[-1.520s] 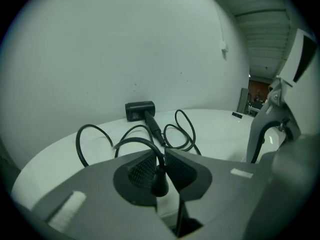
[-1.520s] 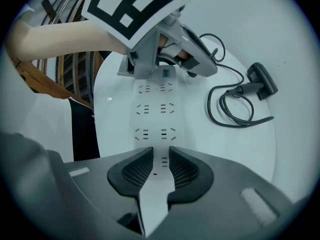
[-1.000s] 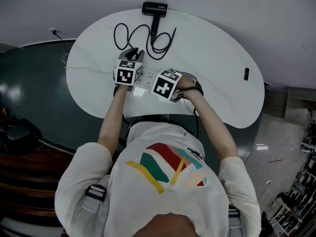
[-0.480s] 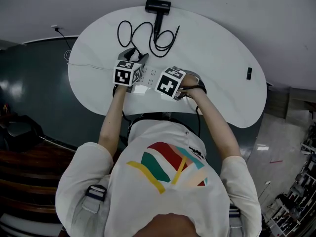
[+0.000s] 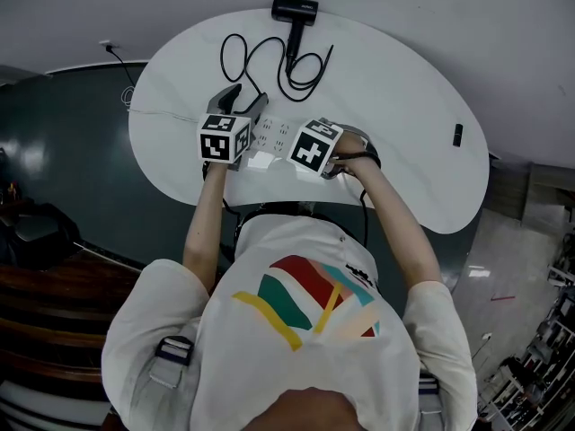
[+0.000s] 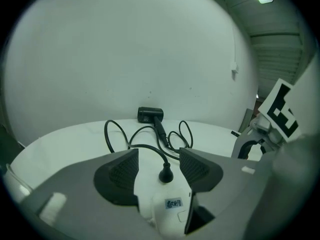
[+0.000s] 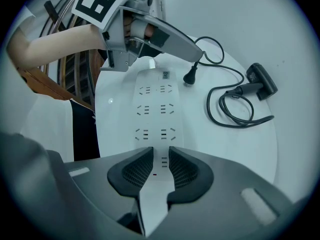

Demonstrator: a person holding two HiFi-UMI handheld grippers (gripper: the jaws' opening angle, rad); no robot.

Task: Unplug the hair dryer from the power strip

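Observation:
The black hair dryer (image 5: 295, 9) lies at the far edge of the white table (image 5: 404, 106), its cord (image 5: 269, 61) looped in front of it. The black plug (image 6: 165, 174) lies out of the socket, at the far end of the white power strip (image 7: 155, 114). My left gripper (image 6: 159, 164) hovers just above it; its jaws are opening and the pads stand clear on either side of the plug without touching it. My right gripper (image 7: 160, 159) points straight down and is shut on the near end of the strip.
A small black object (image 5: 458, 135) lies near the table's right edge. A thin white cable (image 5: 162, 115) runs off the table to the left. The table's front edge curves in toward the person's body.
The left gripper has opened, let go of the plug, and lifted slightly back and to the left. The right gripper has stayed on the strip.

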